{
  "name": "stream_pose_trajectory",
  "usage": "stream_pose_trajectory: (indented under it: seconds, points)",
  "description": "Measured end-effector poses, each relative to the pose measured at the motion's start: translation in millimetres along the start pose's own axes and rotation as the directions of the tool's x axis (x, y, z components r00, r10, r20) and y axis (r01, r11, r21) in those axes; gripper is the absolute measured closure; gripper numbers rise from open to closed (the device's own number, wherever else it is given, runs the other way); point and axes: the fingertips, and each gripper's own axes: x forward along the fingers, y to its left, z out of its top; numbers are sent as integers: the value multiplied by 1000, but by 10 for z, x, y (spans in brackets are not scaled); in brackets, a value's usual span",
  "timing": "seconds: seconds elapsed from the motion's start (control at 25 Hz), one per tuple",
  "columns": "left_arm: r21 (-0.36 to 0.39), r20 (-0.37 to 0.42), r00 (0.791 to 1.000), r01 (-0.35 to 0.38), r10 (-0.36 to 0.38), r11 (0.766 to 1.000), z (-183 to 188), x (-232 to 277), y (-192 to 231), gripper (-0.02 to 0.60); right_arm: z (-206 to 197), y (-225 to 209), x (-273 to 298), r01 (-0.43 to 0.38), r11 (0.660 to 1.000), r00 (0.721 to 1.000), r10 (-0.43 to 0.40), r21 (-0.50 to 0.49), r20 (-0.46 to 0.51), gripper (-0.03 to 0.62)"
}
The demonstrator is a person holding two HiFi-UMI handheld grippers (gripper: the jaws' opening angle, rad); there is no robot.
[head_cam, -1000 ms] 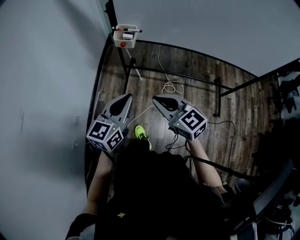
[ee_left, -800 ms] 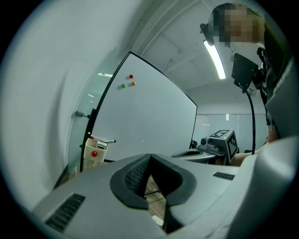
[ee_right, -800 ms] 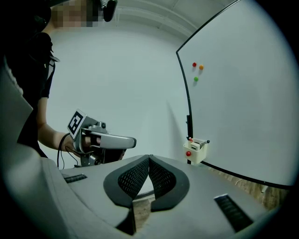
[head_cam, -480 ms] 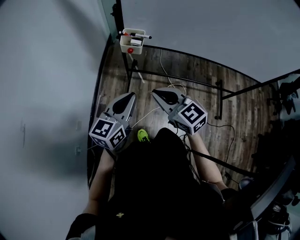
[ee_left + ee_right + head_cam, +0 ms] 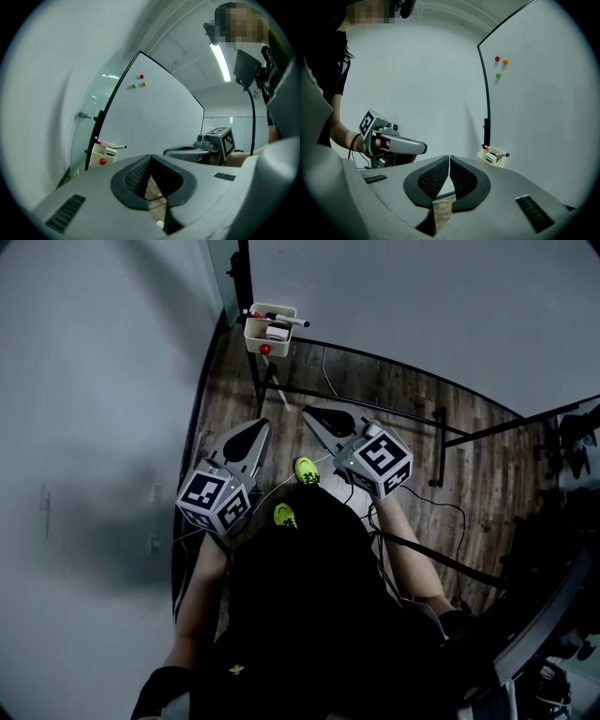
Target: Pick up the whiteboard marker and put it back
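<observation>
Whiteboard marker (image 5: 286,322): lies across the top of the cream caddy (image 5: 257,335), its dark end poking past the rim; not yet picked up.
Caddy: hangs at the lower corner of the whiteboard (image 5: 422,296), beside the black stand post, with a red magnet (image 5: 265,349) on its front.
Left claw (image 5: 251,430): closed, with nothing between its pads, only wooden floor (image 5: 394,399) showing below them.
Right claw (image 5: 317,415): also closed and empty, held beside the left one.
Position: both claws point roughly towards the board, well apart from the caddy.
Likely reason: this looks like the approach, so the claws are carried shut with nothing yet to grasp.
Next need: one claw must open and line up across the barrel. The overhanging end looks easiest to reach.
</observation>
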Motion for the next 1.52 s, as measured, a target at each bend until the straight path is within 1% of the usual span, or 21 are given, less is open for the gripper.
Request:
stream_pose_trajectory:
  seconds: [0.32,0.52,0.72,0.92,1.0,1.04,1.08,1.2,1.24,1.4,1.52]
  points:
    - [-45,3,999,-45,45,998,44,216,266,549,-54,-525,245,2,1000,1000,-1,13,-29,556]
    - [-77,-8,996,-92,91,993,24,380,469,549,-121,-796,430,-22,999,998,24,45,-52,523]
    - [-96,-22,992,-122,121,988,15,555,634,549,-157,-1090,630,-34,998,998,37,59,-57,482]
    - [-118,-25,986,-164,162,979,32,681,789,549,-210,-1319,793,-40,996,996,46,78,-80,424]
    - [-128,-33,985,-174,171,976,5,728,827,549,-243,-1429,856,-29,996,995,37,83,-92,377]
    - [-132,-37,984,-178,174,975,-9,748,843,549,-259,-1487,889,-22,996,995,30,84,-96,336]
    - [-136,-41,983,-183,179,974,-18,765,860,549,-272,-1537,921,-17,996,995,26,85,-100,321]
    - [-141,-47,979,-204,199,969,-31,807,909,549,-318,-1680,1012,-6,995,994,17,95,-109,309]
    - [-143,-50,977,-210,205,967,-44,816,928,549,-338,-1732,1044,-1,995,994,12,99,-112,273]
    - [-172,-58,974,-227,221,959,-75,850,983,549,-375,-1879,1168,1,993,993,13,119,-116,266]
    - [-184,-63,967,-253,246,950,-89,840,1024,549,-411,-1948,1254,-4,991,992,21,136,-124,266]
